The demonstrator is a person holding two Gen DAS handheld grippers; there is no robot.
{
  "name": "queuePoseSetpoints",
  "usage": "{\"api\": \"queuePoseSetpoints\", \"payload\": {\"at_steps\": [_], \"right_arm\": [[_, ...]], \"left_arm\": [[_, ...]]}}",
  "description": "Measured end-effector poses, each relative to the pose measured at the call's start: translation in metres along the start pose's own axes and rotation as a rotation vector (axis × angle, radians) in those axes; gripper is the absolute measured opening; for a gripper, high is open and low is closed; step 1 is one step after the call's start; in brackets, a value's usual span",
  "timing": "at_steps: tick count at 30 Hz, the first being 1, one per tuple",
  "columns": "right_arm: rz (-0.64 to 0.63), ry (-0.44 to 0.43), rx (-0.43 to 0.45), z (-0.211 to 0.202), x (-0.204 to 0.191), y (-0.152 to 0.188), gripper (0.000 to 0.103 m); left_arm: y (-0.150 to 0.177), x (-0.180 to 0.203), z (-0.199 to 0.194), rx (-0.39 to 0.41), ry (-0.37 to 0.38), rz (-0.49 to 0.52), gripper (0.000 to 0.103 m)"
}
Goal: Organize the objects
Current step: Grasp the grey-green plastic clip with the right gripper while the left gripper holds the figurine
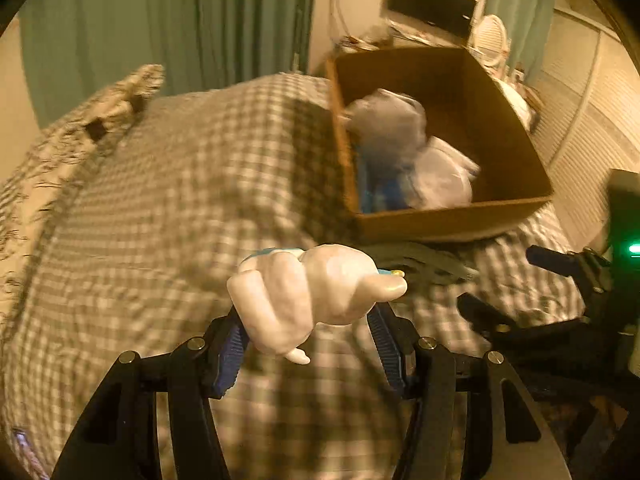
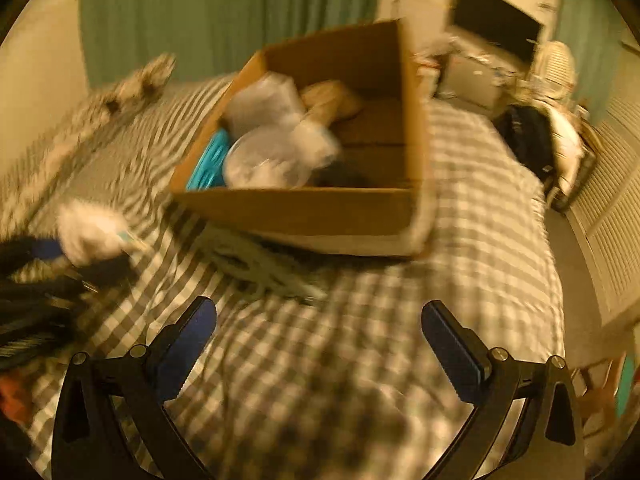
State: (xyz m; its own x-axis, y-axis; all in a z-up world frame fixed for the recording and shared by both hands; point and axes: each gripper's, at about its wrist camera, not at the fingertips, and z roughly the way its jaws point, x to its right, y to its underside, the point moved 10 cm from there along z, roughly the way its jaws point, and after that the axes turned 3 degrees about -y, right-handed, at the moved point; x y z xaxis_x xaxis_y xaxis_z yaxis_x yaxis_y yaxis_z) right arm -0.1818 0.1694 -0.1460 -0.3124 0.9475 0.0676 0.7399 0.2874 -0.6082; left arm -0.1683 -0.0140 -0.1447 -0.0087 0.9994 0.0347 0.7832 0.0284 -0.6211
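Note:
My left gripper is shut on a white, lumpy plastic toy with a blue and yellow part behind it, held above the checked bedspread. The same toy shows at the left of the right wrist view, in the left gripper. A brown cardboard box stands on the bed beyond it, with clear plastic bags and a blue item inside. My right gripper is open over the bedspread, nothing between its fingers; a grey bundle of cord lies ahead of it against the box.
A patterned pillow lies at the bed's far left. Green curtains hang behind. A dark screen and cluttered furniture stand beyond the box. White slatted doors line the right. A dark bag sits past the bed's edge.

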Motion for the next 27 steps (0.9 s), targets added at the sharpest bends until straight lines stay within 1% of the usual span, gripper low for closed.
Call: {"api": "queuePoseSetpoints", "payload": {"at_steps": [1, 3, 6, 8, 10, 12, 13, 14, 16, 18, 20, 22, 25, 27], "right_arm": [[-0.032, -0.002, -0.033, 0.013, -0.008, -0.002, 0.103], [-0.094, 0.022, -0.078, 0.034, -0.019, -0.005, 0.103], [-0.202, 0.094, -0.131, 0.063, -0.031, -0.007, 0.103], [-0.231, 0.121, -0.155, 0.077, -0.035, -0.007, 0.103], [-0.233, 0.143, -0.178, 0.089, -0.034, -0.004, 0.102], [-0.229, 0.150, -0.191, 0.096, -0.032, -0.002, 0.098], [-0.224, 0.147, -0.198, 0.099, -0.032, -0.001, 0.089], [-0.222, 0.135, -0.203, 0.101, -0.033, -0.001, 0.079], [-0.235, 0.123, -0.209, 0.102, -0.038, 0.001, 0.071], [-0.255, 0.127, -0.200, 0.098, -0.043, 0.000, 0.067], [-0.268, 0.122, -0.184, 0.089, -0.048, -0.001, 0.060], [-0.249, 0.100, -0.176, 0.078, -0.050, -0.001, 0.059], [-0.190, 0.018, -0.160, 0.060, -0.056, -0.003, 0.059], [-0.187, -0.001, -0.161, 0.055, -0.060, -0.003, 0.058]], "left_arm": [[0.002, -0.003, -0.004, 0.002, -0.013, -0.011, 0.059], [0.004, -0.015, -0.005, 0.001, -0.018, -0.037, 0.059], [0.004, -0.025, -0.004, -0.005, -0.003, -0.065, 0.059], [0.006, -0.032, 0.000, -0.014, 0.016, -0.083, 0.059], [0.009, -0.030, 0.004, -0.027, 0.036, -0.092, 0.059], [0.012, -0.028, 0.005, -0.035, 0.047, -0.090, 0.059], [0.013, -0.027, 0.006, -0.039, 0.055, -0.090, 0.059], [0.015, -0.026, 0.007, -0.039, 0.059, -0.091, 0.059], [0.015, -0.025, 0.005, -0.036, 0.066, -0.097, 0.059], [0.016, -0.026, 0.003, -0.034, 0.068, -0.100, 0.059], [0.017, -0.027, 0.001, -0.031, 0.067, -0.098, 0.059], [0.018, -0.027, 0.000, -0.030, 0.069, -0.096, 0.059], [0.017, -0.028, -0.001, -0.028, 0.066, -0.096, 0.059], [0.017, -0.028, -0.002, -0.027, 0.067, -0.097, 0.059]]}}
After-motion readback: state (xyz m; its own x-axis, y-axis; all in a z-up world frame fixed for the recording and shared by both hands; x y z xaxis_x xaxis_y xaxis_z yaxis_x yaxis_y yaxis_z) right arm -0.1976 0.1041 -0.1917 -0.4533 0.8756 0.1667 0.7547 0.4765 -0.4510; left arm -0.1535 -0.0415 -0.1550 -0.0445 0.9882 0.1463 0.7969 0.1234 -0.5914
